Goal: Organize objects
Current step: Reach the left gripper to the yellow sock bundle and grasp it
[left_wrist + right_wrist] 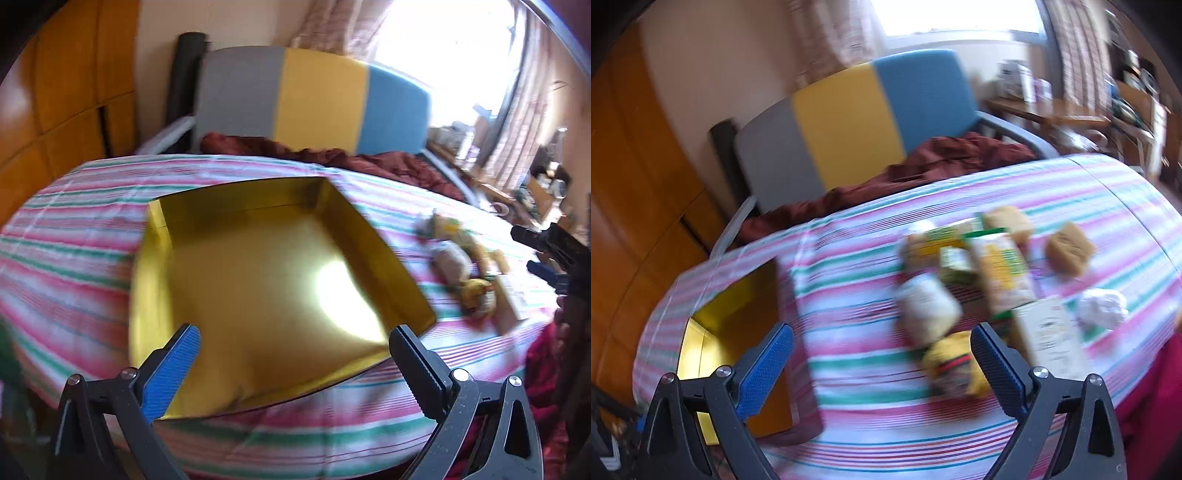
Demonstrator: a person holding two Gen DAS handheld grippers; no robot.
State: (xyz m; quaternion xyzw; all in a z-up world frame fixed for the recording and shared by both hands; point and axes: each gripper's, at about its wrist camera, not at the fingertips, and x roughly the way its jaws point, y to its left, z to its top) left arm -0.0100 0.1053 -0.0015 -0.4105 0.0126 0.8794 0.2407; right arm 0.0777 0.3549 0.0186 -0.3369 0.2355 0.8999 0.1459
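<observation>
A gold open box (258, 280) lies on the striped tablecloth (74, 229); nothing shows inside it. My left gripper (293, 354) is open and empty just above the box's near edge. A blurred pile of snack packets (461, 266) lies to the right of the box. In the right wrist view the packets (990, 273) lie ahead, with a brown block (1069, 247), a white carton (1052, 332) and a yellow packet (956, 365). My right gripper (882, 362) is open and empty above the cloth, left of the yellow packet. The gold box (738, 314) sits at the left.
A chair with a grey, yellow and blue back (314, 96) stands behind the table, with dark red cloth (369, 158) on its seat. A crumpled white paper (1102, 306) lies at the right. A cluttered desk (1052, 107) and wooden cabinets (55, 92) stand around.
</observation>
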